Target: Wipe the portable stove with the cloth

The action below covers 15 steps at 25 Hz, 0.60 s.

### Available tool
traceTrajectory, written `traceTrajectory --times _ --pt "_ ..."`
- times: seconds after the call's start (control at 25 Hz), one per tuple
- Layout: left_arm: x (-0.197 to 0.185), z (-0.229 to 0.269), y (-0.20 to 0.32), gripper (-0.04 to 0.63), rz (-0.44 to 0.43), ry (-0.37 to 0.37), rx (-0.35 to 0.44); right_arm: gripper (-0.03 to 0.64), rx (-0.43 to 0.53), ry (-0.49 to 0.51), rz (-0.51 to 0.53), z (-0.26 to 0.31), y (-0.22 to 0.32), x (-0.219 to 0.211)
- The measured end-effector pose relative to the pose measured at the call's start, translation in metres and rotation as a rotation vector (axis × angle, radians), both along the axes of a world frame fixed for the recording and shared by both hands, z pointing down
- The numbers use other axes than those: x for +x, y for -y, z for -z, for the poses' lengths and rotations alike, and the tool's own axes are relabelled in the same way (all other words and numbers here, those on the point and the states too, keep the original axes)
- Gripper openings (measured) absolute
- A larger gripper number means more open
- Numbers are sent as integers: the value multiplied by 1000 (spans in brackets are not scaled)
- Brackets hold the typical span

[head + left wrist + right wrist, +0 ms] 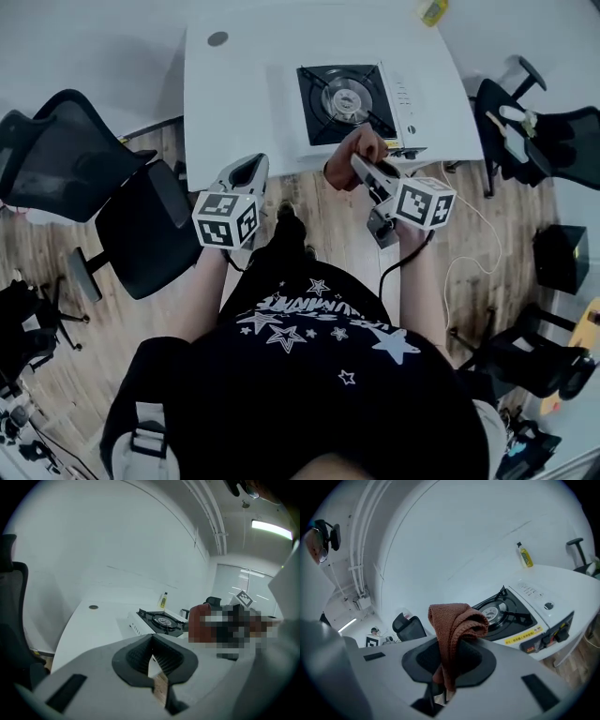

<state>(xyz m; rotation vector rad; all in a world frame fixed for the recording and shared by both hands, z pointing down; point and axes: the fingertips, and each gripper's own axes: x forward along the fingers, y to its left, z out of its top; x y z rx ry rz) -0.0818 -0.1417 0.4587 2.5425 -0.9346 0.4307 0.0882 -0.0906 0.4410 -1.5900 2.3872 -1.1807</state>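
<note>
The portable stove (347, 97), white with a black burner top, sits on the white table (244, 94) near its front edge. My right gripper (362, 166) hangs just in front of the stove, over the table's edge, shut on a brown cloth (350, 155). In the right gripper view the cloth (457, 620) bunches up out of the jaws of the right gripper (451, 644), with the stove (506, 611) beyond. My left gripper (250, 172) is at the table's front edge, left of the stove, jaws together and empty (152, 643). Its view shows the stove (161, 620) ahead.
A yellow bottle (432, 11) stands at the table's far right. A grommet hole (217, 38) lies at the far left. Black office chairs stand to the left (141, 230) and right (530, 127). A white cable (478, 244) trails over the wood floor.
</note>
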Motion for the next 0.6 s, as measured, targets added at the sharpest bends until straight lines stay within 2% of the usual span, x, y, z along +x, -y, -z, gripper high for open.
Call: traceTrajectory --times 0.44,0.6 --pt "25 6 105 6 -18 -42 4 61 24 -35 37 20 108 12" --pt "31 -1 141 6 -26 -53 -3 61 -18 -41 100 14 143 5"
